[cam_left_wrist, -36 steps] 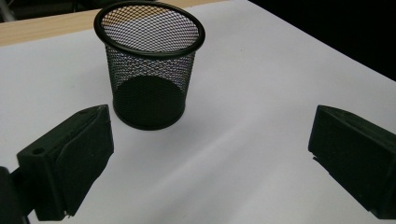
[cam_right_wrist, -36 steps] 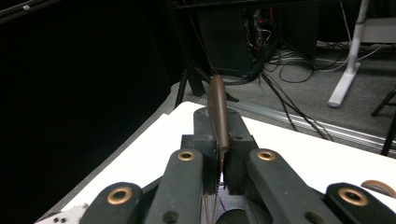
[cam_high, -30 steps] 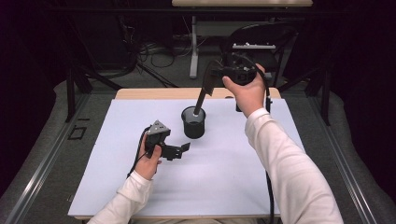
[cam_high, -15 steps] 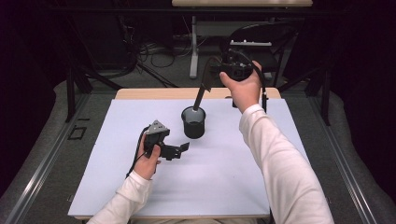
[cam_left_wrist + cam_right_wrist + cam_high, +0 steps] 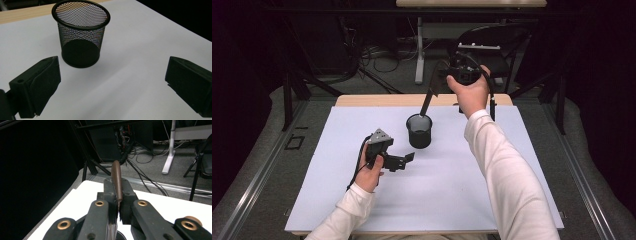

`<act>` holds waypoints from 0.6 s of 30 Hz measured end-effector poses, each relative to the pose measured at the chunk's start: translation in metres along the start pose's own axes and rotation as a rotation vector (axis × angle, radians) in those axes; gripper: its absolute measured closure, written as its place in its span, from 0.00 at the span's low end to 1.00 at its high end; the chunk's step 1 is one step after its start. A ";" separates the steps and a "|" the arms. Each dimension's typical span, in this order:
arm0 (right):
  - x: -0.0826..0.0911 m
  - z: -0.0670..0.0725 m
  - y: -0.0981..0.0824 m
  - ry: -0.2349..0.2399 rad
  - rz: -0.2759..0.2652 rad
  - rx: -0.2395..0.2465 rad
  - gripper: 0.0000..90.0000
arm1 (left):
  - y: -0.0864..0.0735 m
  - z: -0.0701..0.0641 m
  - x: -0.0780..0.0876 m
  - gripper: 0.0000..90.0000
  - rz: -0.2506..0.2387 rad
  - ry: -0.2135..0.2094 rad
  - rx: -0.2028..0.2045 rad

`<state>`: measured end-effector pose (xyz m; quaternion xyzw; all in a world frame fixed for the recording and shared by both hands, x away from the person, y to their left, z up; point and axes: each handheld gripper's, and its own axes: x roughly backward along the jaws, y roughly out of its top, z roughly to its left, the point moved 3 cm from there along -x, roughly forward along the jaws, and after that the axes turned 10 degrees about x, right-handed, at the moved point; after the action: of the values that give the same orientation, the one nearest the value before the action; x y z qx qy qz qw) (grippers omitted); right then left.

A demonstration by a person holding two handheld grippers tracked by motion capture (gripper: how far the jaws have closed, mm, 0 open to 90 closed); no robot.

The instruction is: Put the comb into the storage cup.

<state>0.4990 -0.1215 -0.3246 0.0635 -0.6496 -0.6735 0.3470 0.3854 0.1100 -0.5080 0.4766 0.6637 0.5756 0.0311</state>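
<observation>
At the counter, we see the right gripper raised above the far edge, its jaws clamped tight on a slim dark brown stick-like tool whose exact kind we cannot tell. In the high view the tool slants down toward the black mesh cup, its lower end at the cup's rim. The cup stands upright on the white sheet, near the far middle. The left gripper rests low beside the cup, jaws spread wide and holding nothing, the cup just ahead of them.
</observation>
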 end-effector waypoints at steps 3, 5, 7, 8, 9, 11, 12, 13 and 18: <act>-0.002 -0.001 -0.001 -0.007 0.000 -0.006 0.97 | 0.000 0.000 0.000 0.00 0.001 0.001 -0.001; -0.003 -0.002 -0.001 -0.013 0.001 -0.009 0.97 | 0.000 0.001 0.001 0.00 0.001 0.002 -0.002; -0.003 -0.003 -0.001 -0.017 -0.002 -0.010 0.97 | 0.000 0.001 0.001 0.00 0.001 -0.001 0.000; -0.004 -0.004 -0.001 -0.018 -0.003 -0.012 0.97 | 0.000 0.001 0.001 0.00 0.000 -0.002 0.001; -0.004 -0.004 -0.001 -0.021 -0.004 -0.015 0.97 | 0.000 0.001 0.001 0.00 -0.001 -0.001 0.002; -0.004 -0.005 -0.001 -0.024 -0.004 -0.017 0.97 | 0.000 0.001 0.001 0.00 -0.001 -0.001 0.004; -0.004 -0.006 -0.001 -0.026 0.000 -0.021 0.97 | 0.000 0.001 0.001 0.00 -0.001 -0.001 0.004; -0.005 -0.006 -0.002 -0.029 0.001 -0.021 0.97 | 0.000 0.001 0.001 0.00 -0.001 -0.001 0.004; -0.007 -0.007 -0.003 -0.032 0.007 -0.022 0.97 | 0.000 0.001 0.001 0.00 0.003 -0.002 0.003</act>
<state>0.5066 -0.1242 -0.3308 0.0465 -0.6480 -0.6801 0.3396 0.3854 0.1115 -0.5080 0.4782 0.6640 0.5740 0.0302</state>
